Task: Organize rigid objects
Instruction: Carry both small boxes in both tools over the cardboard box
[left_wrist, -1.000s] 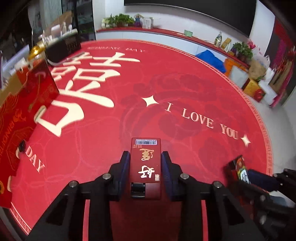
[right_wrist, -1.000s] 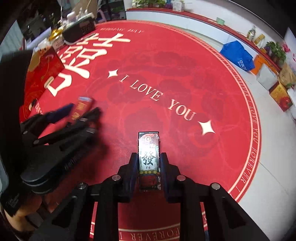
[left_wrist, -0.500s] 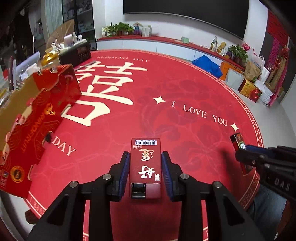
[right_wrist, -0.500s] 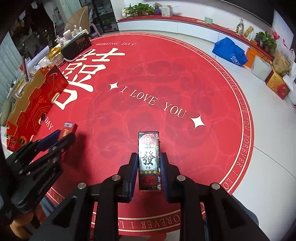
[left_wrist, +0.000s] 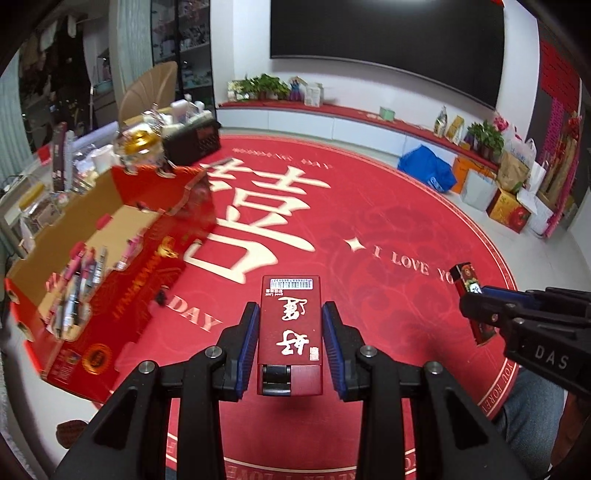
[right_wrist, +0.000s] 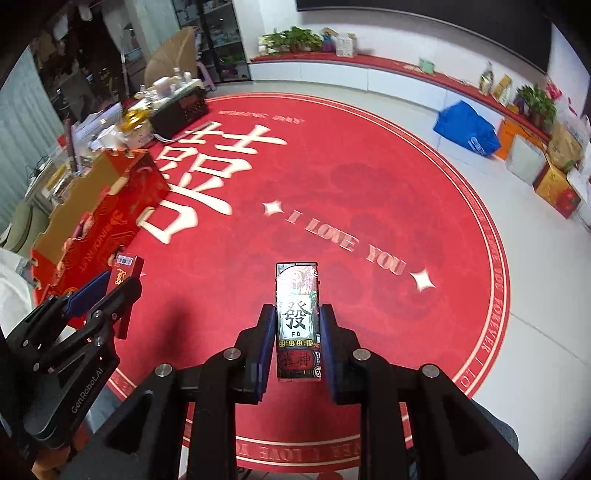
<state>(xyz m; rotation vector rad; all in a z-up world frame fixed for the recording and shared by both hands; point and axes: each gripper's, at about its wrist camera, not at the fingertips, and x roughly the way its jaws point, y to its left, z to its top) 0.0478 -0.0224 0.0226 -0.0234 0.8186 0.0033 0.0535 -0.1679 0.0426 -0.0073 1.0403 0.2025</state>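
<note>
I've got the left gripper (left_wrist: 291, 334) clamped on a red lighter (left_wrist: 291, 325), right gripper (right_wrist: 298, 332) on a printed lighter (right_wrist: 298, 321), both raised, probably bound for the box (left_wrist: 122, 295).

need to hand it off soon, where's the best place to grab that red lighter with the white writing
Grip the red lighter across its two long narrow sides near mid-length, as the left gripper does, coming from the hinged cap end. Its flat, parallel sides suit the pads; the barcode end stays free.
</note>
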